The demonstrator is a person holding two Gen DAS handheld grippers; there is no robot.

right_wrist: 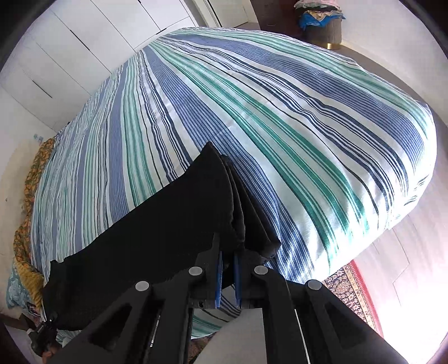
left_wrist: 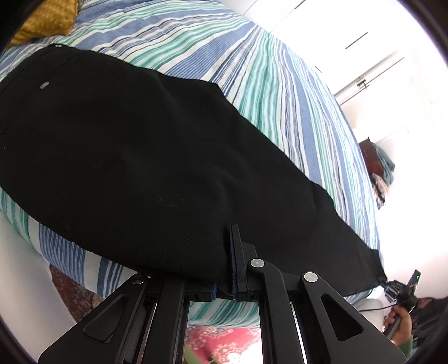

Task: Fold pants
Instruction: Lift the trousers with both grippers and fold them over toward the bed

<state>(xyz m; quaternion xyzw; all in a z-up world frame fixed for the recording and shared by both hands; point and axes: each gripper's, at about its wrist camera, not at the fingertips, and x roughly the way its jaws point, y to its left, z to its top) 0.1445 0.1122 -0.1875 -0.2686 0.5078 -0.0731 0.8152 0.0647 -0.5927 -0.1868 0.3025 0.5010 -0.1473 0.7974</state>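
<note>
Left gripper (left_wrist: 228, 252) fingers closed tight on the near long edge of the black pants (left_wrist: 134, 145), cloth pinched between the blue pads and hiding the left finger. Right gripper (right_wrist: 227, 263) fingers likewise drawn together, clamped on the stacked layers at the hem end of the pants (right_wrist: 156, 232), edges of the folded cloth bunched just ahead of the fingertips. Pants spread flat on the bed (left_wrist: 280, 92), near its front edge, legs laid one over the other into a single long dark band. Long axis along the bed's near side: in the left wrist view, waistband with a small silver button (left_wrist: 44, 84) at far left, narrowing toward the hem at lower right, held there by the other gripper (left_wrist: 397, 289) in a hand (left_wrist: 399, 322). In the right wrist view, same band running from the fingers down to the lower left. Striped blue, green and white cover (right_wrist: 280, 117) under everything, otherwise bare across the wide middle. Mustard-yellow patterned cloth (left_wrist: 47, 19) at the head end beyond the waistband, apart from it. White cupboard doors (right_wrist: 70, 47) along the far side of the bed, a laundry basket (right_wrist: 323, 25) heaped with clothes past the foot, a red patterned rug (right_wrist: 355, 291) on the floor beside the bed.
</note>
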